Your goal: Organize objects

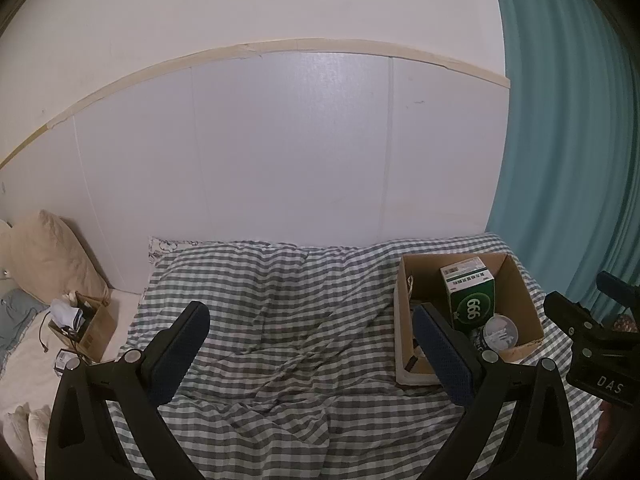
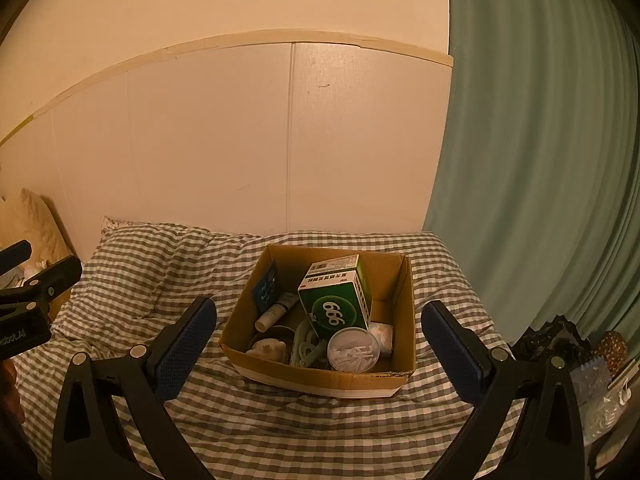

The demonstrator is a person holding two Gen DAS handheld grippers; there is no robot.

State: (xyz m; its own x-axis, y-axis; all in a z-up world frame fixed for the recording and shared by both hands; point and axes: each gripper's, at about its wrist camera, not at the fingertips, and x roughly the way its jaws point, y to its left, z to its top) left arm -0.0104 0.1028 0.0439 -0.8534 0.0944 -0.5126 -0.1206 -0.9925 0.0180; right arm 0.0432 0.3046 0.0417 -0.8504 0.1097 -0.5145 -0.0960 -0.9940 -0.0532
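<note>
Cardboard box (image 2: 320, 376) sits on the checked bed cover (image 2: 256, 432) toward the bed's right edge, near the green curtain (image 2: 532, 184), already loaded: a green medicine carton (image 2: 338, 304) standing tilted, a round clear tub of cotton swabs (image 2: 353, 350) at the near wall, a white tube (image 2: 276, 312) lying along the left wall, and smaller white pieces I cannot name. Right gripper (image 2: 320, 344) hangs in front of the box, jaws wide apart and holding nothing. Left gripper (image 1: 312, 344) hovers over bare cover to the box's left, jaws likewise wide and empty. By my judgement the box is light but soft-walled and would buckle if pinched mid-wall; a corner or the folded rim is the firmer hold. The swab tub looks smooth and slippery, best taken across its sides. The carton is stiff and light, easy by its flat faces.
</note>
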